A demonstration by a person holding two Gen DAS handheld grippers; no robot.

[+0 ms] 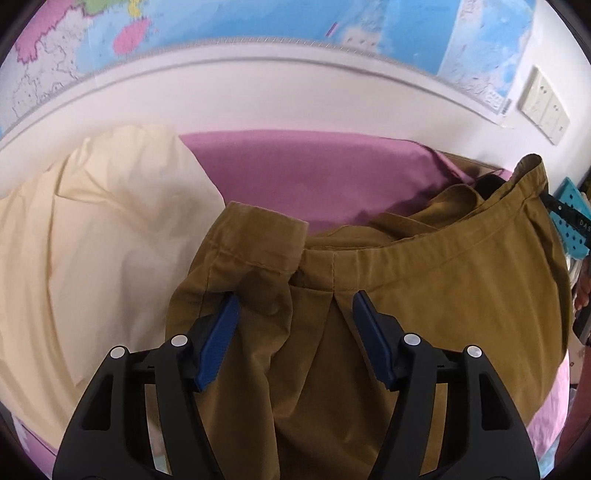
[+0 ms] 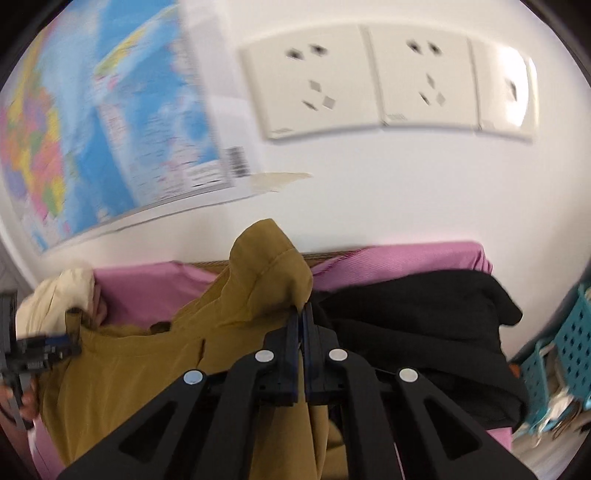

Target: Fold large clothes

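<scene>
A mustard-brown garment [image 1: 388, 295] lies bunched on the pink-covered surface [image 1: 295, 173]. My left gripper [image 1: 291, 306] is open, its blue pads [image 1: 221, 332] spread around a fold of the garment near its hem band. My right gripper [image 2: 301, 314] is shut on the garment's edge [image 2: 266, 266] and holds it lifted above the pink surface [image 2: 147, 291]. In the left wrist view the right gripper [image 1: 495, 184] shows far right, mostly hidden by the raised cloth. The left gripper [image 2: 44, 350] shows blurred at the left edge of the right wrist view.
A cream garment [image 1: 92, 236] lies at the left. A black garment [image 2: 424, 325] lies at the right. A turquoise basket [image 2: 569, 332] stands beyond the right edge. A white wall with a map [image 1: 258, 22] and sockets [image 2: 369, 77] is close behind.
</scene>
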